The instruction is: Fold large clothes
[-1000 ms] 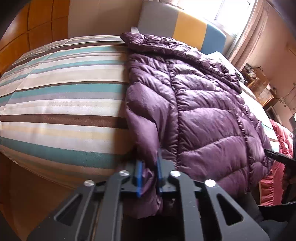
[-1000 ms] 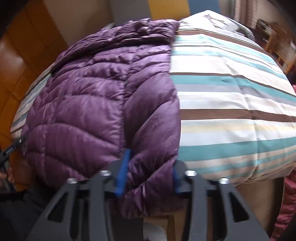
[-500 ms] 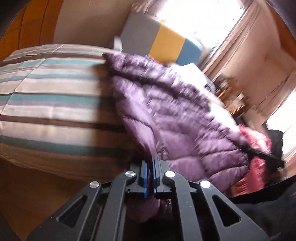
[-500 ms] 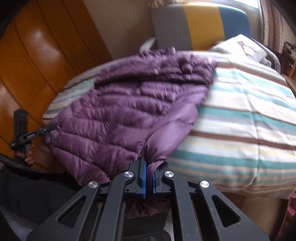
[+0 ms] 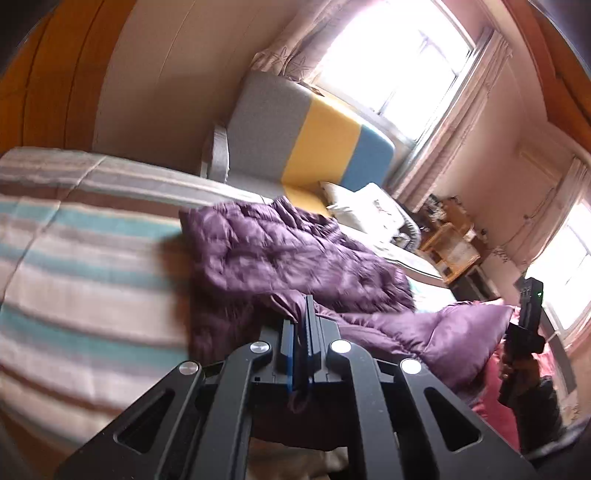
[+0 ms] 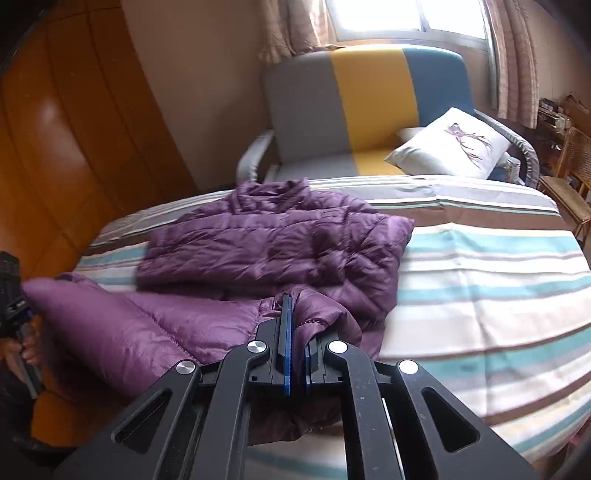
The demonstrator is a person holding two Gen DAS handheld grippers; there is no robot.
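Both grippers clamped on the hem of the purple quilted puffer jacket (image 6: 266, 243), 1 corner each. Left gripper (image 5: 300, 332): blue pads closed flat, a thin strip of purple fabric pinched between them. Right gripper (image 6: 295, 332): jaws closed on a bunched fold of the same hem, fabric bulging over the right pad.

Jacket sits on the striped teal, brown and cream bedspread (image 6: 480, 280), left of the bed's middle in the right wrist view. Collar end lies flat on the far side; near hem is lifted off the bed and hangs taut between the 2 grippers, lining side showing smooth.

In the left wrist view the right gripper and the hand (image 5: 517, 365) holding it appear at the far right edge. Left wrist view has motion blur on the jacket.

Beyond the bed: grey, yellow and blue armchair (image 6: 369, 103), white cushion with a deer print (image 6: 450, 147) on its seat, window (image 6: 388, 14) behind, orange wooden wardrobe (image 6: 55, 147) at left.
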